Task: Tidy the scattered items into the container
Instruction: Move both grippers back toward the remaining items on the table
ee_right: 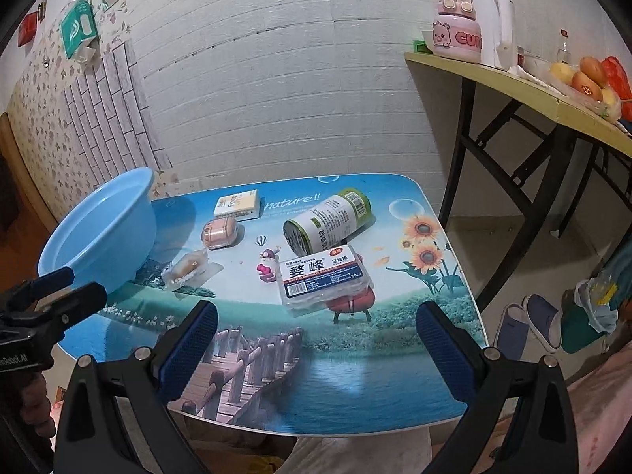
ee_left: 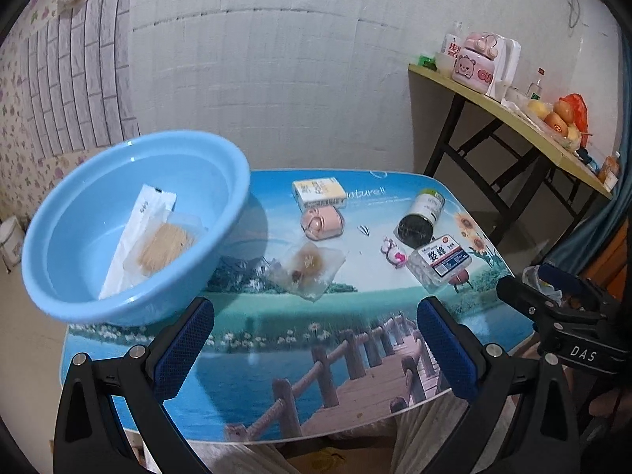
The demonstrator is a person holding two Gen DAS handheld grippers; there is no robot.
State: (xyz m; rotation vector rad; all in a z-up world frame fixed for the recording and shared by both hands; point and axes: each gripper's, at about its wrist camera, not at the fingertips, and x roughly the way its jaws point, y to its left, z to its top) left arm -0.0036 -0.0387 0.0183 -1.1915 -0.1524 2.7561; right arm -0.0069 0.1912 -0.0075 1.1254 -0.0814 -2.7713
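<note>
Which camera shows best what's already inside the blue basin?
The left wrist view: it looks into the blue basin, showing a white sachet and a clear packet. The right wrist view shows only the basin's outer wall.

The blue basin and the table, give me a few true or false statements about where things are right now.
1. The blue basin already holds two packets. True.
2. The green can stands upright. False: it lies on its side.
3. The left gripper is open and holds nothing. True.
4. The floss box is in the basin. False: it lies on the table.
5. The right gripper grips the yellow box. False: it is open, empty.
</note>
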